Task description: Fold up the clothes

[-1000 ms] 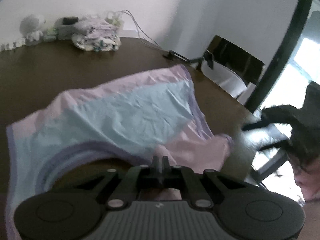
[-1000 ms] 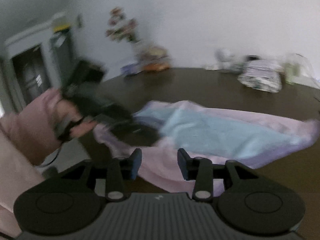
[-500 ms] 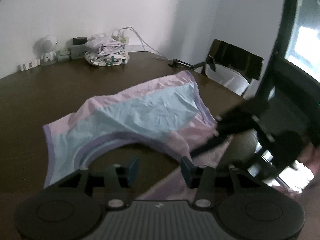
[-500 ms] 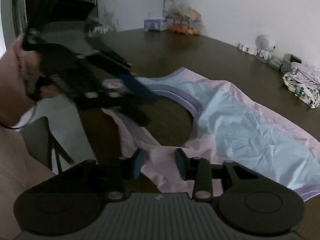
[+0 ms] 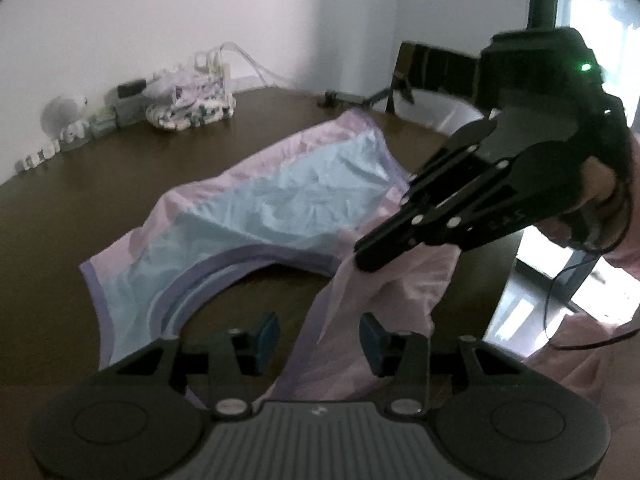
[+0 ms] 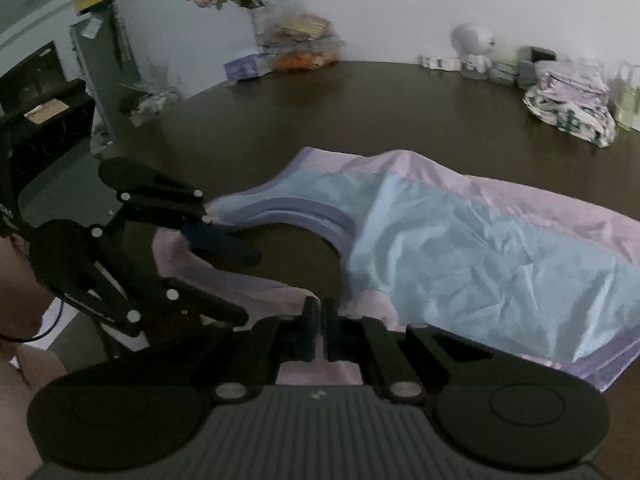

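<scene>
A pastel garment (image 5: 280, 200) of pink, light blue and purple panels is spread on the dark counter (image 5: 100, 184), its pink near edge lifted towards the counter's near side. The right gripper (image 5: 360, 258) is seen with its fingers pressed together on that pink edge. The left gripper (image 5: 316, 334) is held just beside it, fingers spread apart around the hanging fabric without gripping it. A folded patterned pile (image 6: 570, 108) lies far off by the wall.

White walls (image 5: 160, 20), dark wooden table (image 6: 360, 120), bright window (image 5: 596, 20), black chair (image 5: 436, 68)
</scene>
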`<action>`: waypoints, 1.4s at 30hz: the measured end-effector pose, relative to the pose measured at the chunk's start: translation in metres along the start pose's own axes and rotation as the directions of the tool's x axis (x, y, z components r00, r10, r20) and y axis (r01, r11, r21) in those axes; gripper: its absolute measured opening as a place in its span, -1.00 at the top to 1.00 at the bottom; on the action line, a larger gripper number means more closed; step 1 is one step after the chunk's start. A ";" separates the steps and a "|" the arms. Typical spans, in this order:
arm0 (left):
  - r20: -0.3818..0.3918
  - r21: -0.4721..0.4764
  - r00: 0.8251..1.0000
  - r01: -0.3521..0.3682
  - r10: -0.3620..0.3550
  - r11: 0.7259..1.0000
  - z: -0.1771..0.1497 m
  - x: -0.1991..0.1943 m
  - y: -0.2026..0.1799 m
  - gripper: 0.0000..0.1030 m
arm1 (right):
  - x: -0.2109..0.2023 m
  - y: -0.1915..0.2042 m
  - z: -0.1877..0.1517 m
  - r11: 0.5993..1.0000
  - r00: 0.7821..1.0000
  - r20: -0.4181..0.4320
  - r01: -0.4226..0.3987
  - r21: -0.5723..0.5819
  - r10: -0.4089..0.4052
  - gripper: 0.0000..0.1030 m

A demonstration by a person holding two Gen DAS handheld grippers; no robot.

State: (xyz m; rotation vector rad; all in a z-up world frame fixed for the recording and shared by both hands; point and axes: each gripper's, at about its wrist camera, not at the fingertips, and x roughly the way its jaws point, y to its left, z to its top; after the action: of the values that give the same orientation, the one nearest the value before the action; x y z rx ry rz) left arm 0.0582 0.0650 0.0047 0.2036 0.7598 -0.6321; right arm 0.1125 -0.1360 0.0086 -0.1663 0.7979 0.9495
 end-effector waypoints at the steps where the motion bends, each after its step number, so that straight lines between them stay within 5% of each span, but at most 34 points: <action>1: -0.009 -0.002 1.000 0.003 -0.003 1.000 0.001 0.003 0.003 0.91 | 0.001 -0.001 0.000 1.000 1.000 0.002 0.009 0.012 -0.010 0.95; 6: -0.026 -0.025 0.999 -0.024 0.024 0.999 0.005 0.011 0.016 0.90 | 0.002 -0.003 -0.002 0.998 0.998 0.023 0.064 0.026 -0.065 0.82; 10: 0.056 -0.050 0.998 -0.006 0.008 0.999 0.007 -0.008 0.019 0.64 | -0.019 -0.002 -0.002 1.000 0.998 0.063 0.013 0.024 -0.015 0.67; 13: 0.097 0.080 0.995 0.031 -0.039 0.996 0.010 -0.025 -0.003 0.45 | -0.031 0.011 -0.003 0.998 0.998 0.032 -0.045 -0.053 0.047 0.67; 17: 0.008 0.253 0.999 0.040 -0.043 0.967 0.012 -0.017 -0.034 0.45 | -0.015 0.035 -0.003 0.974 0.996 -0.070 -0.067 -0.215 0.054 0.67; 24: -0.097 0.273 0.995 0.010 0.017 0.962 0.010 0.008 -0.028 0.54 | 0.016 0.039 0.003 0.941 0.988 -0.150 -0.094 -0.325 0.047 0.67; 30: -0.137 0.231 0.990 0.065 -0.033 0.971 0.010 0.013 -0.017 0.56 | 0.019 0.039 0.003 0.922 0.982 -0.180 -0.113 -0.371 0.048 0.43; 33: -0.149 0.199 0.987 0.092 -0.063 0.976 0.011 0.014 -0.016 0.91 | 0.019 0.037 0.004 0.917 0.980 -0.192 -0.127 -0.377 0.056 0.40; 42: -0.081 0.239 0.997 0.035 -0.016 0.971 -0.001 0.000 -0.037 1.00 | 0.026 0.036 0.005 0.878 0.968 -0.241 -0.174 -0.445 0.069 0.31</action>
State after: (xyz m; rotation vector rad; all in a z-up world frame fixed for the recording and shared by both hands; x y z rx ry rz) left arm 0.0347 0.0358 0.0060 0.4435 0.7614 -0.7438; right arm 0.0952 -0.0951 0.0021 -0.6551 0.7758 1.2500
